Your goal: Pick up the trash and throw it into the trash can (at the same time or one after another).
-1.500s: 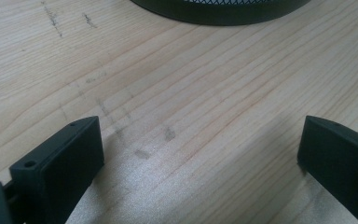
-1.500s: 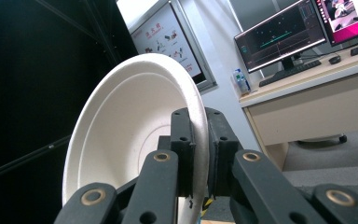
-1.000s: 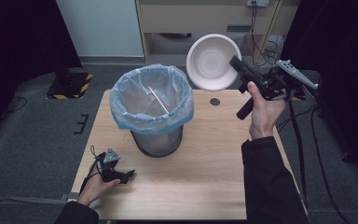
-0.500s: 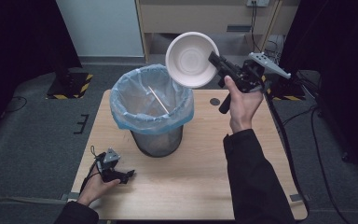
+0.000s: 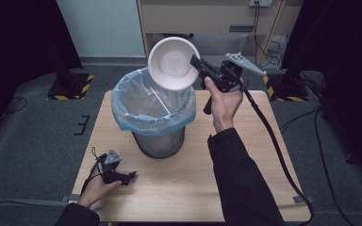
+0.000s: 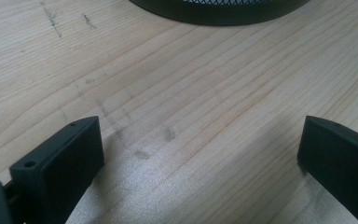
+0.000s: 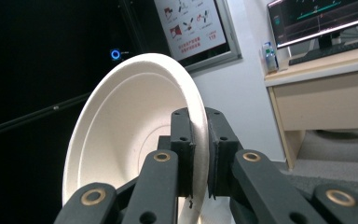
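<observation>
Support: wooden table, light grain, rectangular, on grey carpet floor.
Landmark: mesh waste bin, upright, lined with blue bag.
Bin position: standing directly on table, toward far left part.
Near side of bin: left gripper resting on table surface, near front left edge, apart from bin.
Surface near bin base: faint scuff marks.
</observation>
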Tool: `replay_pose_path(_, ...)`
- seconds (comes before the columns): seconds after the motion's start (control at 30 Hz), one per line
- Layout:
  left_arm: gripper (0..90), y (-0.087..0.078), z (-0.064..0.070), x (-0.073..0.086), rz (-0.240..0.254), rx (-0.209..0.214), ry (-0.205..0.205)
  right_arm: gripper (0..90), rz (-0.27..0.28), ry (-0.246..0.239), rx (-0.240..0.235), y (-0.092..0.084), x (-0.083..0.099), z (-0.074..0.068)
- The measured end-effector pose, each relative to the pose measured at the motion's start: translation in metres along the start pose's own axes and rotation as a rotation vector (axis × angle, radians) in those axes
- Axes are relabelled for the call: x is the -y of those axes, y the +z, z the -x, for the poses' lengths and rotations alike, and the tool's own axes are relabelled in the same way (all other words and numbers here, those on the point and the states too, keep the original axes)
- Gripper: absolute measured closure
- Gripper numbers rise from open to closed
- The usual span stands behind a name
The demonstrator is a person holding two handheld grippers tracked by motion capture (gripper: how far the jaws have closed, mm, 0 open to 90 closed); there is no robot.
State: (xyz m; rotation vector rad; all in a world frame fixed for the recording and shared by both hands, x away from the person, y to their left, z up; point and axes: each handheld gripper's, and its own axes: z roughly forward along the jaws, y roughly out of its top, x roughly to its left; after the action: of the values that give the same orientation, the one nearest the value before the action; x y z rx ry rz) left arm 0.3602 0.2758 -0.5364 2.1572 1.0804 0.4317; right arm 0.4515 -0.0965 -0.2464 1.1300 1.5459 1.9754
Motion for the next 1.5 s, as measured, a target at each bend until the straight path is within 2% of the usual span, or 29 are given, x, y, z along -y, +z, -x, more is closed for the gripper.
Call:
replay_pose_path(0.1, 0.0, 0.0, 0.0, 0.0, 0.001, 0.001, -0.001, 83.7, -0.014, 0.004, -0.002, 0.007, 0.007, -0.003)
replay_pose_path(0.43, 0.0, 0.0, 0.0, 0.0, 0.0, 0.002, -0.001, 83.7, -0.087, -0.039, 0.022, 0.026, 0.033, -0.005)
replay_pose_path(0.73, 0.0, 0.0, 0.0, 0.0, 0.0, 0.001, 0.0, 83.4, -0.125, -0.064, 0.055, 0.035, 0.044, -0.002)
replay_pose_path(0.8, 0.0, 0.0, 0.0, 0.0, 0.0, 0.001, 0.0, 79.5, -0.136, -0.061, 0.053, 0.037, 0.046, -0.002)
replay_pose_path(0.87, 0.0, 0.0, 0.0, 0.0, 0.0, 0.001, 0.0, 69.0, -0.154, -0.048, 0.032, 0.04, 0.049, -0.001)
replay_pose_path(0.93, 0.0, 0.0, 0.0, 0.0, 0.0, 0.001, 0.0, 62.1, -0.167, -0.074, 0.04, 0.041, 0.05, 0.001)
replay_pose_path(1.0, 0.0, 0.0, 0.0, 0.0, 0.0, 0.002, 0.0, 58.3, -0.171, -0.081, 0.041, 0.039, 0.049, 0.002)
replay_pose_path(1.17, 0.0, 0.0, 0.0, 0.0, 0.0, 0.001, 0.001, 42.4, -0.116, -0.073, 0.036, 0.022, 0.029, 0.003)
replay_pose_path(1.2, 0.0, 0.0, 0.0, 0.0, 0.0, 0.001, 0.001, 42.4, -0.116, -0.073, 0.036, 0.022, 0.029, 0.003)
replay_pose_path(1.27, 0.0, 0.0, 0.0, 0.0, 0.0, 0.001, 0.001, 36.6, -0.103, -0.09, 0.048, 0.006, 0.021, 0.007)
replay_pose_path(1.37, 0.0, 0.0, 0.0, 0.0, 0.0, 0.0, 0.001, 32.8, -0.136, -0.128, 0.072, -0.019, 0.023, 0.016)
replay_pose_path(1.5, 0.0, 0.0, 0.0, 0.0, -0.003, -0.001, 0.001, 29.3, -0.189, -0.13, 0.07, -0.048, 0.039, 0.028)
